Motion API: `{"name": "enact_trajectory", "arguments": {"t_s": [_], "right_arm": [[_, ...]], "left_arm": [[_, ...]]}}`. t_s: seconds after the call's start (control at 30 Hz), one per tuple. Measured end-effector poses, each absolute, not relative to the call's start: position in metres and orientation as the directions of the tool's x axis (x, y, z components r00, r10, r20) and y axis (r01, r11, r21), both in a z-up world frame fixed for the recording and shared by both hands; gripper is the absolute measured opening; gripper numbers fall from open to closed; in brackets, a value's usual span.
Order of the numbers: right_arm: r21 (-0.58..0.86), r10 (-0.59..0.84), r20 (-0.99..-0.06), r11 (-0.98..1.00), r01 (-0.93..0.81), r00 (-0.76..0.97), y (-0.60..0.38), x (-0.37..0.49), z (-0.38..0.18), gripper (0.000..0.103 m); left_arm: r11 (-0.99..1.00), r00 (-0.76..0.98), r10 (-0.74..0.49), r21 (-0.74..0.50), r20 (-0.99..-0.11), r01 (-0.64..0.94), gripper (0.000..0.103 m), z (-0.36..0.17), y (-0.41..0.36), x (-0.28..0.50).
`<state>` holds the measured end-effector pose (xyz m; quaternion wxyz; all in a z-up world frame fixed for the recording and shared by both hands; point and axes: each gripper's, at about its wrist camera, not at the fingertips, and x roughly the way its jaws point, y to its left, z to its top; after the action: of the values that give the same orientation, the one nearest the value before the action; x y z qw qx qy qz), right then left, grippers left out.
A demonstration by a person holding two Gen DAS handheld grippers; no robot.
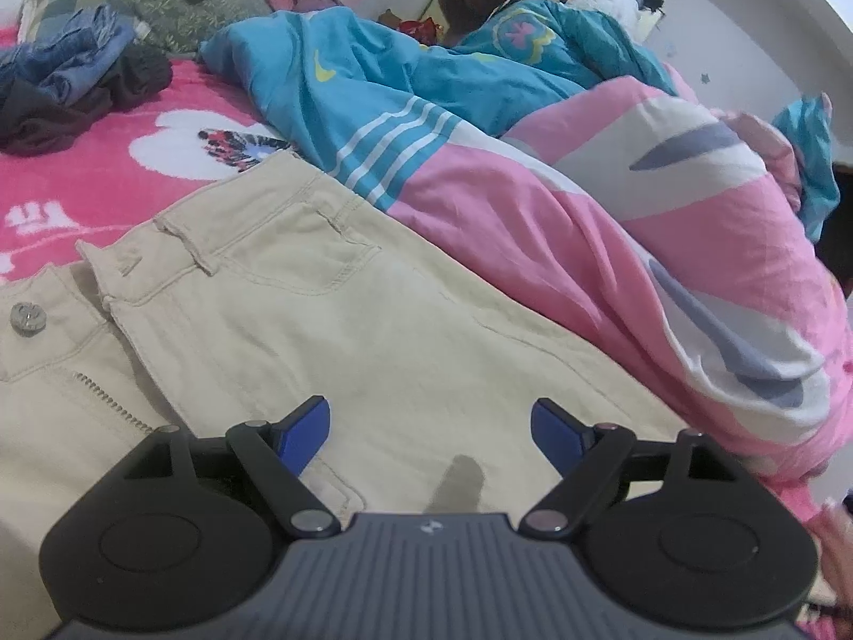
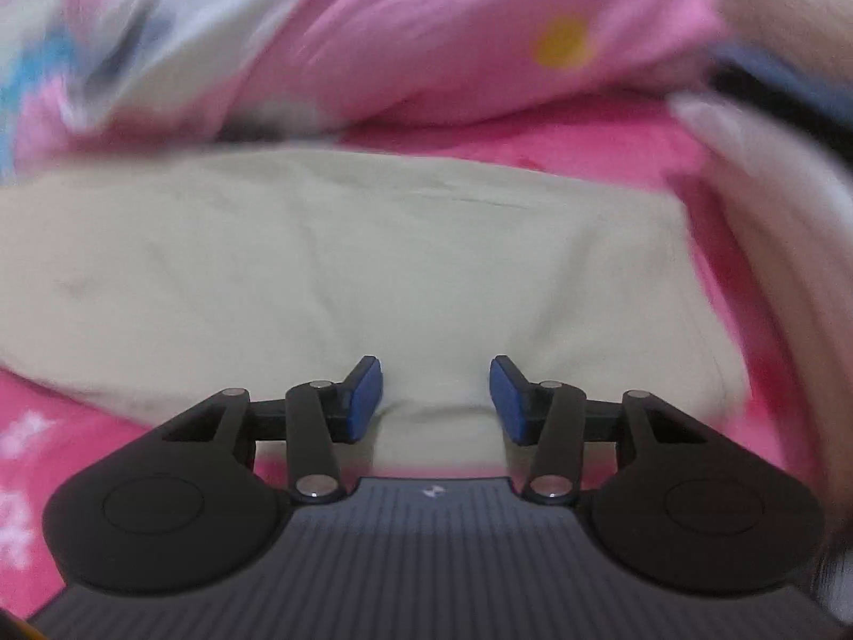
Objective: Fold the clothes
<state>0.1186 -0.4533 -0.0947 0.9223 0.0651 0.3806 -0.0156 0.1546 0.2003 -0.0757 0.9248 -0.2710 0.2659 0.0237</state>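
left gripper (image 1: 429, 426): black linkage arms, silver pivot screws, blue pads, ribbed grey body
right gripper (image 2: 436, 400): same build, small white logo

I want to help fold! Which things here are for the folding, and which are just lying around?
For the folding:
- beige trousers, spread flat on the pink blanket
- left gripper, jaws open
- right gripper, jaws open

Just lying about:
- blue and pink duvet
- heap of dark clothes
- green patterned pillow

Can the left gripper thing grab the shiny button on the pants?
Probably yes. The left hand-held gripper is open above the beige pants, and the button lies uncovered off to its left with nothing between them.
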Motion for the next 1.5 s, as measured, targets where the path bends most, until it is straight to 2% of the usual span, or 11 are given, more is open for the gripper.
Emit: {"name": "enact_trajectory", "arguments": {"t_s": [0.2,0.33,0.53,0.63,0.7,0.83,1.07,1.17,1.23,1.27,1.5], "right_arm": [[0.024,-0.096,-0.74,0.985,0.169,0.666,-0.463,0.072,-0.073,0.044],[0.0,-0.128,-0.67,0.985,0.173,0.732,-0.445,0.099,-0.062,0.043],[-0.005,-0.222,-0.683,0.954,0.3,0.696,-0.466,0.13,-0.095,0.041],[0.024,-0.278,-0.674,0.918,0.397,0.684,-0.485,0.107,-0.09,0.016],[-0.01,-0.314,-0.68,0.907,0.42,0.662,-0.485,0.101,-0.083,0.015],[-0.11,-0.402,-0.641,0.891,0.44,0.654,-0.458,0.109,-0.059,0.019],[-0.004,-0.075,-0.638,0.996,0.094,0.766,-0.376,0.167,-0.058,0.02],[-0.118,-0.253,-0.696,0.963,0.241,0.672,-0.41,0.189,-0.084,0.023],[-0.13,-0.39,-0.692,0.895,0.427,0.607,-0.45,0.18,-0.085,0.034],[-0.115,-0.417,-0.681,0.873,0.475,0.601,-0.46,0.167,-0.078,0.028],[-0.038,-0.364,-0.552,0.91,0.414,0.75,-0.427,0.045,0.016,0.034]], "left_arm": [[0.866,0.855,-0.073,-0.457,-0.513,-0.2,0.086,-0.075,0.195,0.157],[0.859,0.859,-0.083,-0.473,-0.506,-0.196,0.086,-0.076,0.199,0.155],[0.842,0.862,-0.086,-0.5,-0.499,-0.205,0.086,-0.076,0.206,0.152],[0.827,0.864,-0.083,-0.519,-0.497,-0.218,0.086,-0.076,0.21,0.153],[0.827,0.863,-0.075,-0.514,-0.5,-0.226,0.086,-0.076,0.209,0.155],[0.834,0.862,-0.071,-0.504,-0.502,-0.225,0.086,-0.075,0.208,0.154],[0.813,0.867,-0.084,-0.538,-0.491,-0.225,0.086,-0.075,0.216,0.151],[0.797,0.869,-0.097,-0.561,-0.486,-0.225,0.086,-0.075,0.221,0.15],[0.787,0.869,-0.106,-0.575,-0.484,-0.225,0.086,-0.075,0.224,0.15],[0.783,0.869,-0.106,-0.579,-0.483,-0.227,0.086,-0.075,0.224,0.15],[0.844,0.875,-0.074,-0.497,-0.479,-0.201,0.086,-0.06,0.204,0.143]]}}
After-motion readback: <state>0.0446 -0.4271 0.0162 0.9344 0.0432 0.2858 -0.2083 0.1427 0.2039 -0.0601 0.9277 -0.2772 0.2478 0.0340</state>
